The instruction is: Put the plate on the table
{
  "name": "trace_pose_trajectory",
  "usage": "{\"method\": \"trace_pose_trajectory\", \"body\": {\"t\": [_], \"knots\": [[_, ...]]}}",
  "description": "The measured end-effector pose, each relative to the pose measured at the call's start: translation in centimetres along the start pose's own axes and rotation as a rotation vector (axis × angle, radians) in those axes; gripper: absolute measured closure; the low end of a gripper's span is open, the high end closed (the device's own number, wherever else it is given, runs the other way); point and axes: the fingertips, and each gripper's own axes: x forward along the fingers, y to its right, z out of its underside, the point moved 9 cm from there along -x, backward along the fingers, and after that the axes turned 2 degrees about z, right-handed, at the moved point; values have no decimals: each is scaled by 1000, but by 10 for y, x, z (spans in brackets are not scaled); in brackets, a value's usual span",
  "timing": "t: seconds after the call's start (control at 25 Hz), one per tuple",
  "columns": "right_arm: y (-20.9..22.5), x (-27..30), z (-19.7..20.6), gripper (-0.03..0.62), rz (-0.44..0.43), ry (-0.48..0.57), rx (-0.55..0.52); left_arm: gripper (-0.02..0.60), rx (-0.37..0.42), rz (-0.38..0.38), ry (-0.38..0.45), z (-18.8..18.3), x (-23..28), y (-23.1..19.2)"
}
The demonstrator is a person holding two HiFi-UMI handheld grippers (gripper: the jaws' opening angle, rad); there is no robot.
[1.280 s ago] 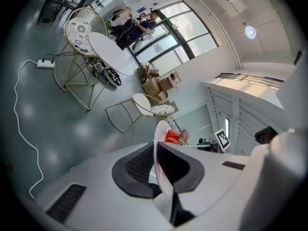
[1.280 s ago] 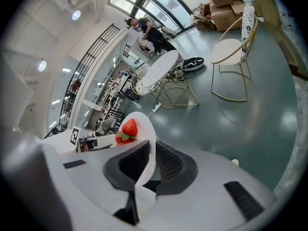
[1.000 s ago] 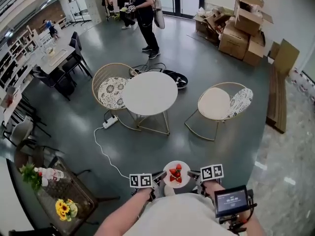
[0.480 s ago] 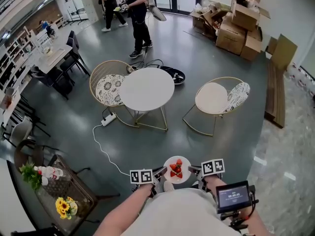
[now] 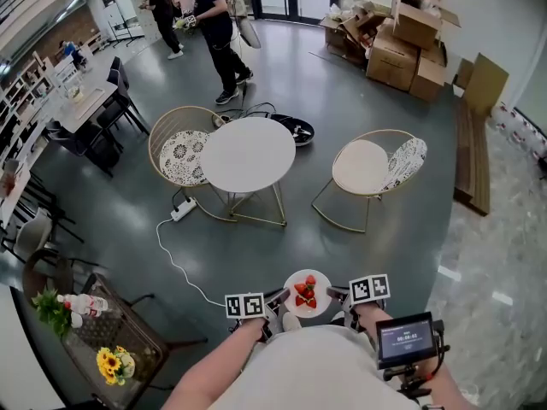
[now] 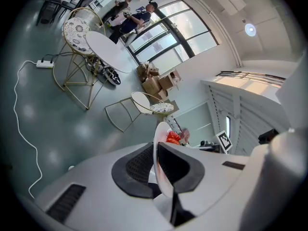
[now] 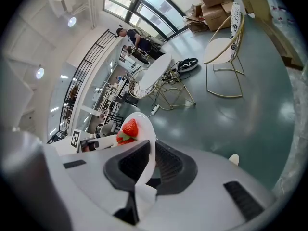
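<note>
Plate (image 5: 317, 307) with strawberries (image 5: 304, 294) rides close to the person's body, carried level between the two grippers. The left gripper (image 5: 277, 302) is clamped on its left rim and the right gripper (image 5: 338, 298) on its right rim; each gripper view shows the thin white edge pinched between the dark pads. The round white bench (image 5: 248, 154) stands well ahead across the grey floor, with a wire chair (image 5: 367, 167) to its right. The step in hand looks like the carry. Doing it well means holding both grips at equal height so the fruit does not roll, stepping clear of the white cable (image 5: 168, 254) on the floor, and lowering the plate flat onto the bench top before letting go
</note>
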Motion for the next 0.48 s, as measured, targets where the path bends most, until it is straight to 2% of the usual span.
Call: {"method": "trace_pose_trajectory", "body": {"t": [0.48], "knots": [[-3, -1, -9, 557, 22, 20, 5, 554, 16, 21, -32, -16, 8, -2]]}}
